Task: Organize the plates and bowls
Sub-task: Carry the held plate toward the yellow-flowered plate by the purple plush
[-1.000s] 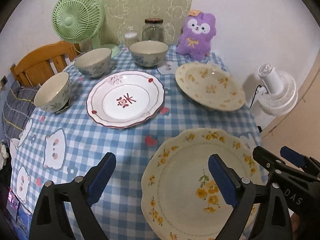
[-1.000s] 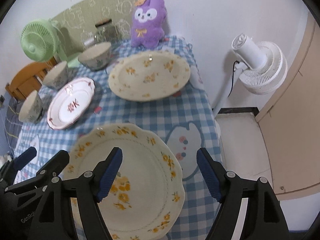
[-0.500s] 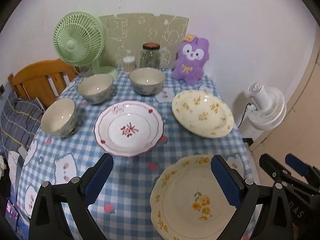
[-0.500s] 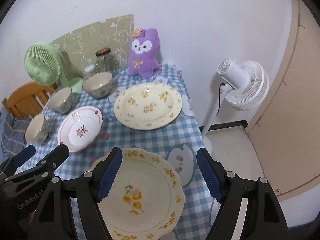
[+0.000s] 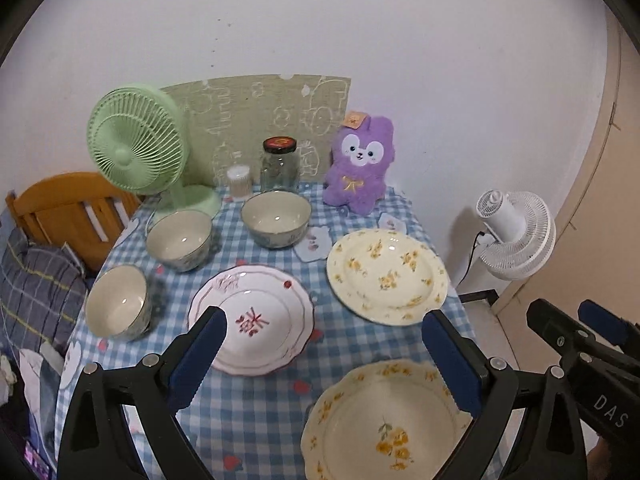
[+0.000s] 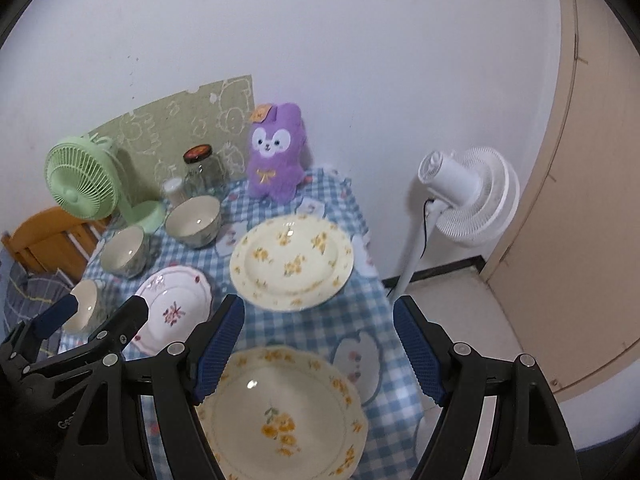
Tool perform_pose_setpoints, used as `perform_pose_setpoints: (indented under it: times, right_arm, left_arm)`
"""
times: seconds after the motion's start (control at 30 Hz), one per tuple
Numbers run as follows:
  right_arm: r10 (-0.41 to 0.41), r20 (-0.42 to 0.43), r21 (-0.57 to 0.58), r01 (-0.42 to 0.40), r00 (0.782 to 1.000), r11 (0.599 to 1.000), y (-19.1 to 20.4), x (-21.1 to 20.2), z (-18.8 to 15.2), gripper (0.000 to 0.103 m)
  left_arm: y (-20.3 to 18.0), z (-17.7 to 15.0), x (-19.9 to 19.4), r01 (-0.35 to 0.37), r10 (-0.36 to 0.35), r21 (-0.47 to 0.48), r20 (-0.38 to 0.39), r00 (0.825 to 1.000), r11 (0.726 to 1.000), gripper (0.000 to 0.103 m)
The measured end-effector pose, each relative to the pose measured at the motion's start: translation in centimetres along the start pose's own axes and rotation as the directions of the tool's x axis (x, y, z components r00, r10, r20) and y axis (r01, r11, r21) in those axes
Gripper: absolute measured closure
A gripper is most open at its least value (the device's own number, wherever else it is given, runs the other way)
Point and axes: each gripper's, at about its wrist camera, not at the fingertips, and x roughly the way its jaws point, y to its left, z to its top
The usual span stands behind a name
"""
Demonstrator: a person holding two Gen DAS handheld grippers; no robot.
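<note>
On the blue checked table point(image 5: 256, 416) lie a near yellow-flowered plate point(image 5: 380, 428) point(image 6: 280, 416), a far yellow-flowered plate point(image 5: 386, 276) point(image 6: 292, 262) and a red-patterned white plate point(image 5: 252, 320) point(image 6: 172, 310). Three bowls stand at the left and back: one point(image 5: 118, 308) point(image 6: 84, 310), one point(image 5: 180, 240) point(image 6: 124, 256), one point(image 5: 276, 218) point(image 6: 194, 220). My left gripper point(image 5: 324, 360) is open and empty, raised above the near edge. My right gripper point(image 6: 318, 350) is open and empty over the near plate.
A green fan point(image 5: 140, 140), a glass jar point(image 5: 280, 164), a small cup of sticks point(image 5: 240, 182) and a purple plush point(image 5: 360, 164) line the back by the wall. A wooden chair point(image 5: 68, 208) stands at the left, a white floor fan point(image 5: 516, 236) at the right.
Both grippers have pulled back and risen, so the table looks smaller and more of the wall shows. Plates and bowls have not moved. Both stay open.
</note>
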Motion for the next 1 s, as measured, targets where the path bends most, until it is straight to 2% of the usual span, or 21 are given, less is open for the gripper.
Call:
perform_pose_setpoints:
  times: [0.17, 0.67, 1.0]
  right_arm:
    - [-0.006, 0.019, -0.012, 0.006, 1.000, 1.000, -0.4, 1.3, 2.3, 0.019]
    - [0.096, -0.012, -0.045, -0.097, 0.995, 0.994, -2.4, 9.3, 8.9, 0.019]
    - [0.117, -0.008, -0.065, -0.117, 0.993, 0.991, -2.7, 15.1, 11.1, 0.019]
  left_arm:
    - [-0.5, 1.7, 1.2, 0.002, -0.002, 0.002, 0.008, 1.000, 1.000, 0.004]
    - [-2.4, 6.9, 7.8, -0.067, 0.065, -0.067, -0.026, 0.998, 0.996, 0.004]
    - [-3.2, 8.5, 13.0, -0.120, 0.116, -0.079, -0.052, 0.992, 0.990, 0.004]
